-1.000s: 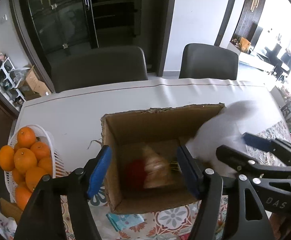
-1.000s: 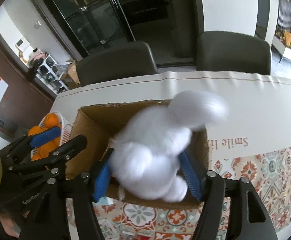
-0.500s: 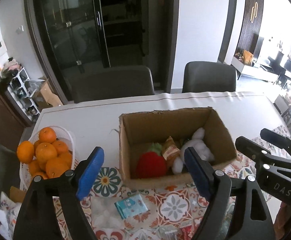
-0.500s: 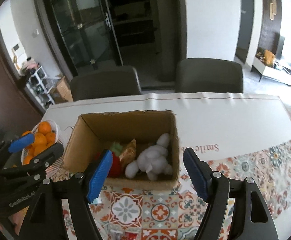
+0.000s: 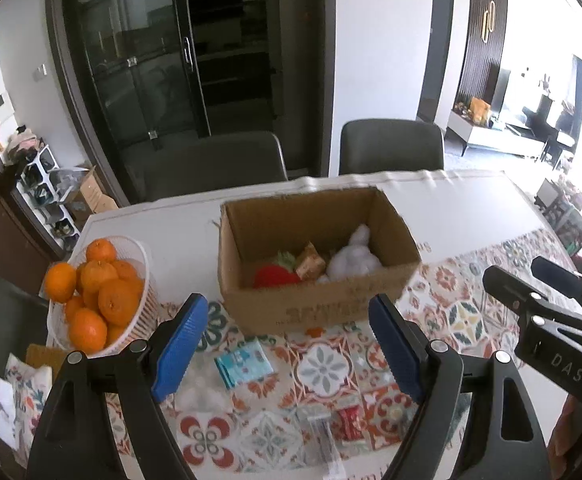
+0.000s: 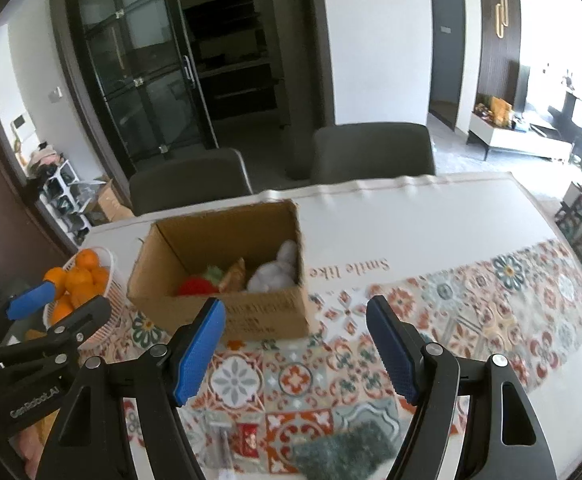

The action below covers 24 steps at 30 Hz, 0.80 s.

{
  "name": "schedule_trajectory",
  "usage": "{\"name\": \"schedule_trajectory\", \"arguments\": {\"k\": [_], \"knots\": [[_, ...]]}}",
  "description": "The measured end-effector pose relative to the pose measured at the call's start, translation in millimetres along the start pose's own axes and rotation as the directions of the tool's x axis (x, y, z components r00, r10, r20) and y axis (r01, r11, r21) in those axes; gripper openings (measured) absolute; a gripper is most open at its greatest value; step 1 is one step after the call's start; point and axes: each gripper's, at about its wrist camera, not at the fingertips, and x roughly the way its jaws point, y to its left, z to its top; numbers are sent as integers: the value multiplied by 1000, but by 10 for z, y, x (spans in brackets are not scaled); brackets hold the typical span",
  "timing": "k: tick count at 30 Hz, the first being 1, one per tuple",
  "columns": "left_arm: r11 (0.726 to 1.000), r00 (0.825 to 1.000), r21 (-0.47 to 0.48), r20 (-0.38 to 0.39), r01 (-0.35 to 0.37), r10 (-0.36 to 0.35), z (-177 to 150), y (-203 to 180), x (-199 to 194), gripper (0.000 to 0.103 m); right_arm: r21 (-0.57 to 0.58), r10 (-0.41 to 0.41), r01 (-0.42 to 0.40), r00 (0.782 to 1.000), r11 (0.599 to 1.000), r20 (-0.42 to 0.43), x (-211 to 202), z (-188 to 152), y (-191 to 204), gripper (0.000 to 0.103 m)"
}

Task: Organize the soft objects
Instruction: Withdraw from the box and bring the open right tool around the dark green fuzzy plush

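- My left tongs (image 5: 287, 340) hung released over the near part of the surface (image 5: 463, 204), blue pads wide apart and gripping nothing.
- My right tongs (image 6: 297, 346) were likewise spread and bare, above the patterned cloth (image 6: 471, 312).
- The cardboard box (image 5: 315, 308) stood beyond both tongs, its top open.
- Inside it lay the white plush rabbit (image 5: 351, 258) at the right, a tan soft toy (image 5: 310, 266) just beside it, and a red plush strawberry (image 5: 275, 276) to the left.
- A white basket (image 5: 141, 312) of oranges (image 5: 99, 292) sat left of the box.
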Motion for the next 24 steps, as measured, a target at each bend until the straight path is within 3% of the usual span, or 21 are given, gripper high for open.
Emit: {"name": "schedule_trajectory", "arguments": {"k": [14, 24], "knots": [[999, 984, -24, -174, 38, -41, -742, -196, 217, 83, 65, -54, 63, 991, 996, -119, 67, -709, -306, 74], [999, 944, -42, -328, 21, -34, -1287, -241, 644, 82, 92, -49, 76, 961, 993, -272, 479, -1267, -431, 74]]}}
